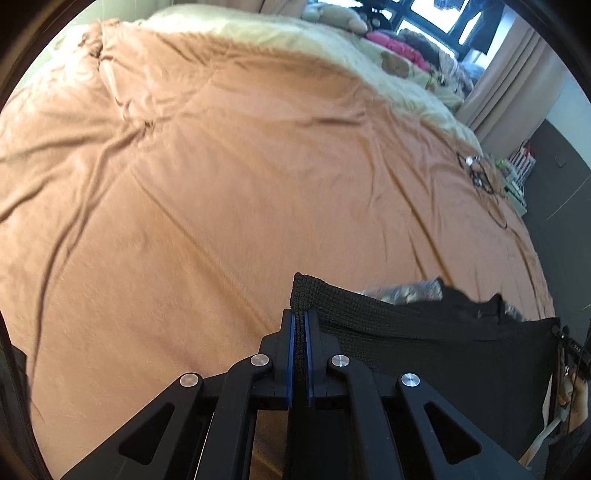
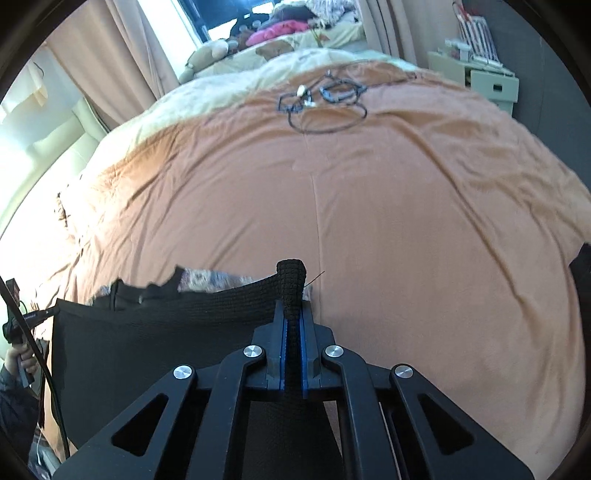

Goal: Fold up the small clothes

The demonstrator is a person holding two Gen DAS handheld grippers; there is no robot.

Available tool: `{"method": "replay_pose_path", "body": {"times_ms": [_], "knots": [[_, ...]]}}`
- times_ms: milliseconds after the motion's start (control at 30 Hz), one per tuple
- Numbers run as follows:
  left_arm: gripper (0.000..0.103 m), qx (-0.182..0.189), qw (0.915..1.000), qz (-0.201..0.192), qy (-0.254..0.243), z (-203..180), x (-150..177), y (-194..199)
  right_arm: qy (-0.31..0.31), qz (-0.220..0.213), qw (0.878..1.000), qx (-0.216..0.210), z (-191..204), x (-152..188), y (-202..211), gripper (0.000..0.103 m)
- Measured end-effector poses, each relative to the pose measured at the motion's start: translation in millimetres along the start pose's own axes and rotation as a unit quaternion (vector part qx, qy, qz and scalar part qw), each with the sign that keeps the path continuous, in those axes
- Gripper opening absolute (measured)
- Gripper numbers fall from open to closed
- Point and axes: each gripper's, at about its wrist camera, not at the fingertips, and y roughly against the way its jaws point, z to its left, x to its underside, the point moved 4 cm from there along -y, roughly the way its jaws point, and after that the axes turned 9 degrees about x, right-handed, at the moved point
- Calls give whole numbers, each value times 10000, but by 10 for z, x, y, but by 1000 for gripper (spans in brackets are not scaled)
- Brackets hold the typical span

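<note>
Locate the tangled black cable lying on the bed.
The black cable lies far up the orange bedspread in the right wrist view, near the cream blanket.

Two grippers, the left gripper [image 1: 300,317] and the right gripper [image 2: 292,308]. One black knitted garment [image 1: 424,339]. One orange bedspread [image 1: 221,184]. One tangle of dark cable [image 2: 325,103] on it. One pink item [image 2: 280,29] far off. One pale cabinet [image 2: 495,85].

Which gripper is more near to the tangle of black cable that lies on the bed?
Right. The right gripper has the black cable straight ahead across the orange cover. From the left gripper, the cable lies far off to the right side.
</note>
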Motion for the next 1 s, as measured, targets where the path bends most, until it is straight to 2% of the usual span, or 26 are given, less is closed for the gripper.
{"method": "replay_pose_path", "body": {"times_ms": [100, 267, 433, 700, 800, 900, 967, 1000], "knots": [[4, -71, 9999, -59, -41, -19, -97, 12, 4, -95, 9999, 75, 9, -68, -17, 1], [4, -163, 9998, -57, 66, 13, -243, -183, -157, -32, 9998, 99, 55, -128, -229, 1], [4, -370, 9990, 140, 219, 97, -309, -480, -249, 192, 9992, 257, 110, -214, -519, 1], [4, -562, 9978, 233, 274, 147, -424, -695, -342, 320, 9979, 452, 168, -385, -810, 1], [6, -720, 9956, 495, 331, 160, -430, -802, -360, 484, 9958, 695, 221, -413, -898, 3], [19, -980, 9945, 360, 103, 75, -419, -730, -409, 436, 9959, 679, 284, -419, -855, 7], [37, -968, 9951, 206, 8, 12, -396, -645, -257, 395, 9957, 798, 333, -402, -796, 18], [39, -921, 9957, 131, -30, -17, -379, -594, -180, 341, 9960, 802, 367, -387, -737, 19]]}}
